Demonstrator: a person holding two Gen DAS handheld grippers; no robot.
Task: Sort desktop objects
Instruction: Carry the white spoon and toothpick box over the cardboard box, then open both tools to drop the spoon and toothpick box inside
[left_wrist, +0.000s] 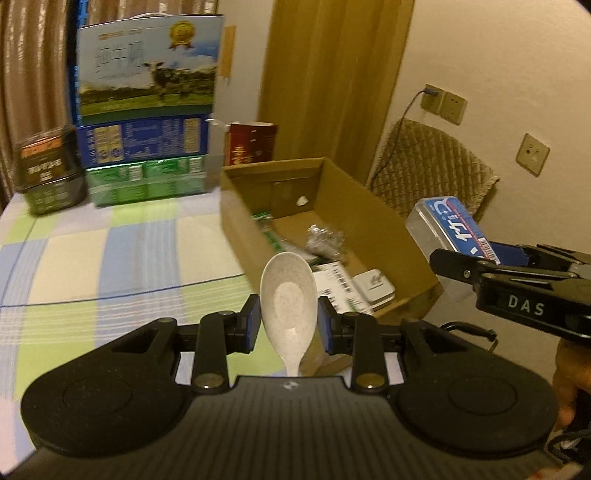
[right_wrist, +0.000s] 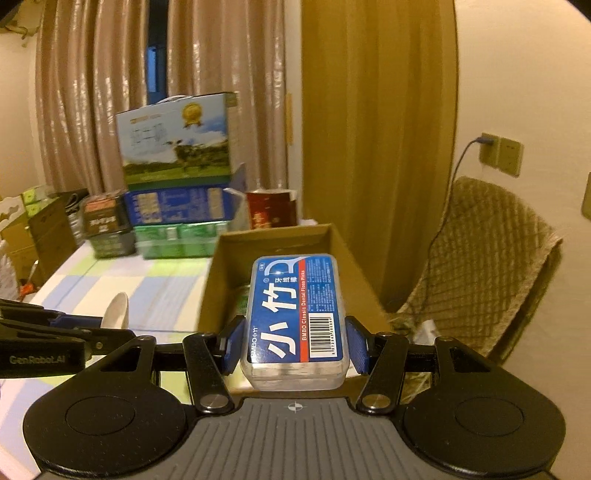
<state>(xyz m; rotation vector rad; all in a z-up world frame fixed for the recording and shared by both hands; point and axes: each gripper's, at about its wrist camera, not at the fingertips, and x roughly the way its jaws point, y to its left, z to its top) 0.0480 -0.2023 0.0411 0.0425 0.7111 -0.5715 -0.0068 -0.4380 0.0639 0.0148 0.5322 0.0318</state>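
Our left gripper (left_wrist: 287, 326) pinches a speckled white plastic spoon (left_wrist: 289, 295) | our right gripper (right_wrist: 295, 345) clamps a clear blue-labelled floss-pick box (right_wrist: 295, 317) | both near the open brown cardboard box (left_wrist: 384, 225).

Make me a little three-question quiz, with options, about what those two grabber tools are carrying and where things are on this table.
1. Where is the cardboard box?
A. on the floor
B. on the checked tablecloth, ahead of both tools
C. on the chair

2. What colour is the label of the dental floss pick case?
A. blue with a red stripe
B. green
C. yellow

3. What is the state of the left gripper?
A. wide open, holding nothing
B. shut on the white spoon
C. shut on a cup

Answers:
1 B: the box stands on the cloth beyond the fingers.
2 A: white characters on blue, with a red stripe.
3 B: both pads press on the spoon.
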